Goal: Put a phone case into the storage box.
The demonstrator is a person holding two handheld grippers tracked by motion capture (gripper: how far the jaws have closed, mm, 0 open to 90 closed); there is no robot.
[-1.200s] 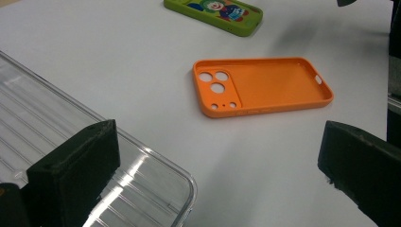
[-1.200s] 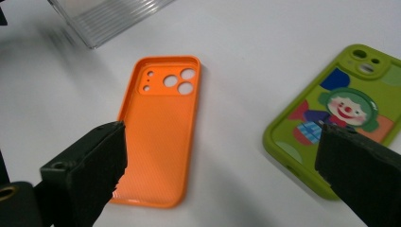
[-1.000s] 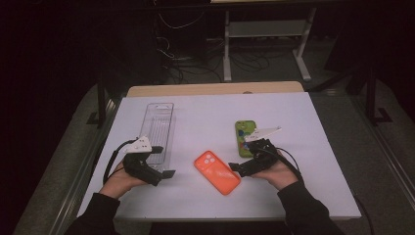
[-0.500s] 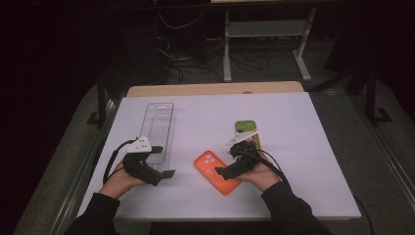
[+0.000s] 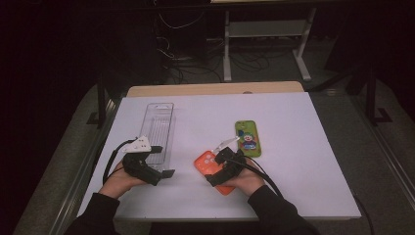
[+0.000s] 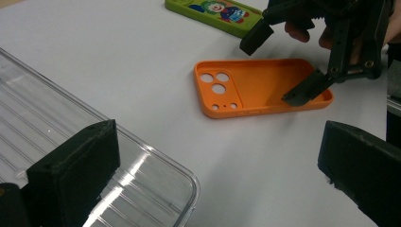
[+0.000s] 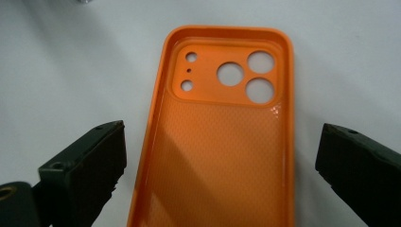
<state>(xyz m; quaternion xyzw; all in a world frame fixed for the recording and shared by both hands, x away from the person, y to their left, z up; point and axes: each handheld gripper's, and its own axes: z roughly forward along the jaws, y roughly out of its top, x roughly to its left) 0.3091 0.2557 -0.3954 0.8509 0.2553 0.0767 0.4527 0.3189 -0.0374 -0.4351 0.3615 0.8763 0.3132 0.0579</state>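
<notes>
Right gripper (image 5: 221, 172) angled down over the flat orange silicone phone case (image 7: 222, 142), jaws spread wide astride it, gripping nothing.

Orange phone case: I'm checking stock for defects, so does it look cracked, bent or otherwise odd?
Nothing stands out. The orange silicone phone case lies flat, open side up, on the white table, its rim and camera holes intact, between the open right gripper jaws.

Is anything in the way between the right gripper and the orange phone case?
No, nothing visible is. The right hand-held gripper is open right over the orange case, one jaw on each side of it, with bare table around. The green case lies off to the side.
</notes>
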